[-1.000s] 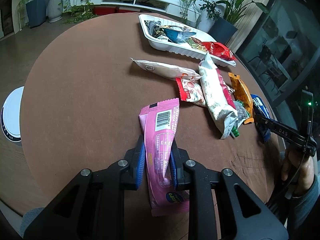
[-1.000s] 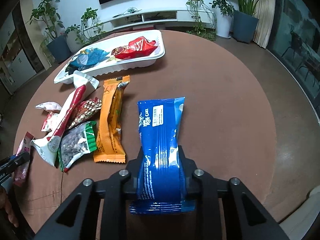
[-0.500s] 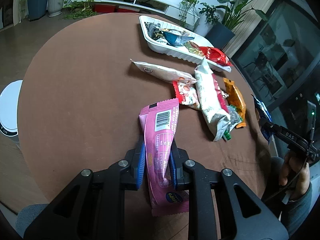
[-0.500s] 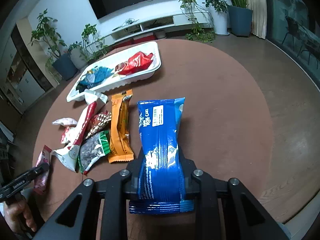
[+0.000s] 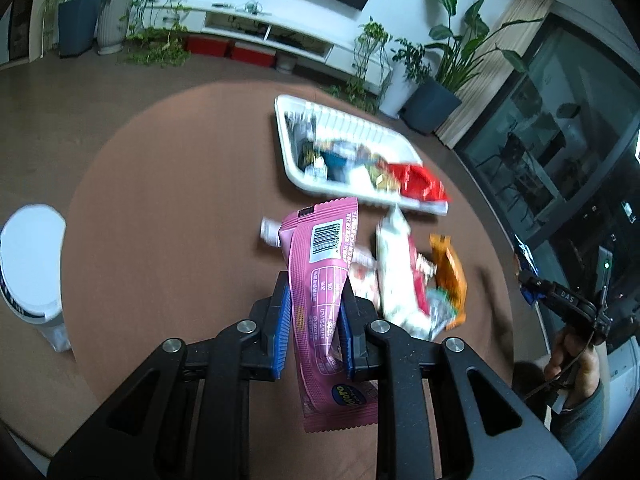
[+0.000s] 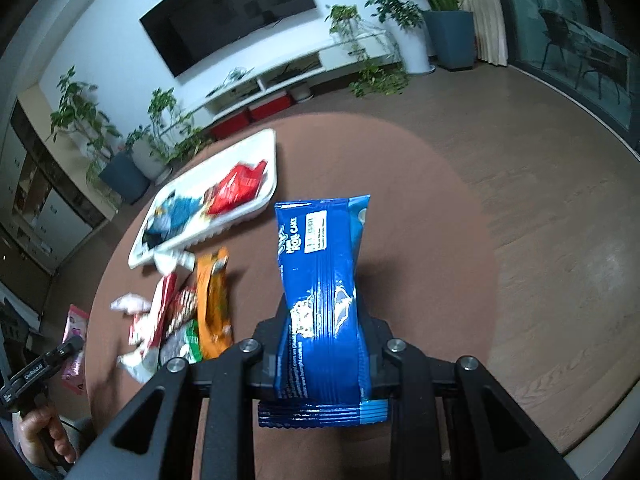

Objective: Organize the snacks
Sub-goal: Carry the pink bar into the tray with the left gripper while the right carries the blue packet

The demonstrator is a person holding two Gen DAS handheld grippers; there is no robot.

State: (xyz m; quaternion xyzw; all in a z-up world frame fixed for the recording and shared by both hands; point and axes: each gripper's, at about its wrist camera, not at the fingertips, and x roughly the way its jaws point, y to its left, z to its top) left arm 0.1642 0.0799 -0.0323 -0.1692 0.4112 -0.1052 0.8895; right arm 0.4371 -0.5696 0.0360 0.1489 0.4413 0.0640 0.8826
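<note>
"ROLL CAKE" on blue packet

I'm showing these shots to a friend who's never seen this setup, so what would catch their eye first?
Probably the two bright packets held up close to each camera: a pink snack packet clamped in the left gripper and a blue roll cake packet in the right gripper. Beyond them, a white tray of snacks sits on the round brown table, with loose packets beside it.

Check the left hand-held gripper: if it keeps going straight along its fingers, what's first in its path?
Likely the loose wrappers: the left hand-held gripper, shut on the pink snack pack, points down over the white pouch beside it, short of the white tray. Depth is unclear, so bare table is possible.
</note>
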